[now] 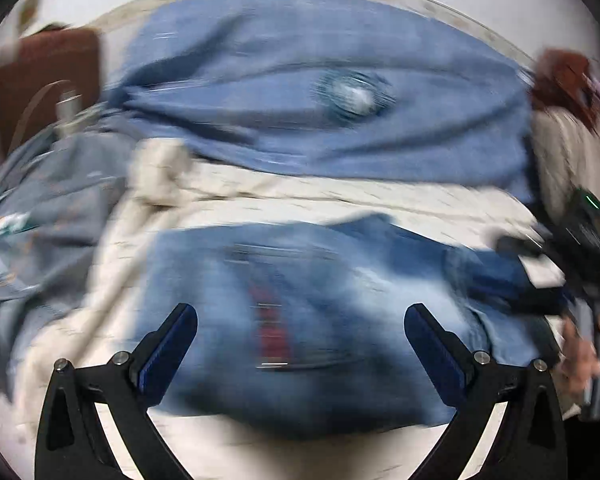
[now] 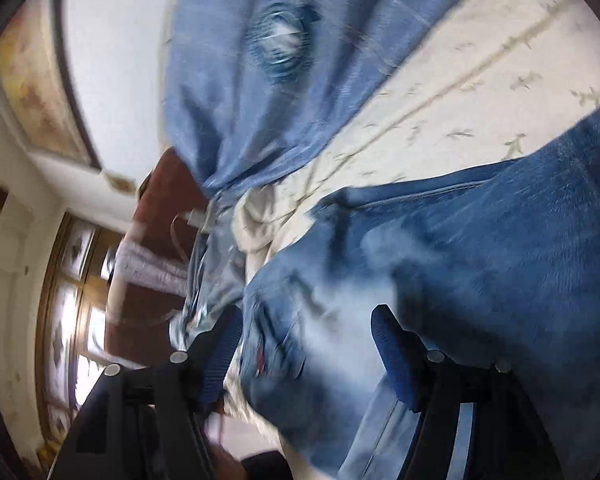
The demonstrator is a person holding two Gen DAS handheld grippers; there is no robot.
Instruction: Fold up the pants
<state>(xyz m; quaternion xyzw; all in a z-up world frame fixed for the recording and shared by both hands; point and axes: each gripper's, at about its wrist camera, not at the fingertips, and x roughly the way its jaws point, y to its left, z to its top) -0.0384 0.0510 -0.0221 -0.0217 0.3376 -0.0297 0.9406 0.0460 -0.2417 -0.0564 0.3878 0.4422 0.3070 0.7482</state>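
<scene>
A pair of faded blue denim pants [image 1: 300,320] is seen lying bunched on a cream bedsheet printed with thin leafy stems [image 1: 340,196], directly ahead of both tools and below a lighter blue pillow with a round embroidered patch [image 1: 320,92]. The left gripper [image 1: 300,336] is held with its blue-padded jaws spread wide above the denim; nothing is caught between them. The right gripper [image 2: 306,344] is likewise held apart, with a fold of the pants lying in the gap, though no pad is seen to press on the cloth, so it is judged to be gripping nothing. Both views are heavily smeared, so seams and edges are hard to make out.

Several risks can be judged from this. Because the pants are piled in layers, too many layers, or only a top one, could be pinched, and a crooked fold would result. The loose sheet beneath could be gathered together with the denim if the pads are brought down too deep. A rumpled grey-blue patterned cloth [image 1: 48,208] lies just beside the pants on the left and could be snagged. If the two tools are closed on unmatched points, the legs would be dragged askew. A grip taken while the view is blurred could miss the waistband altogether.
</scene>
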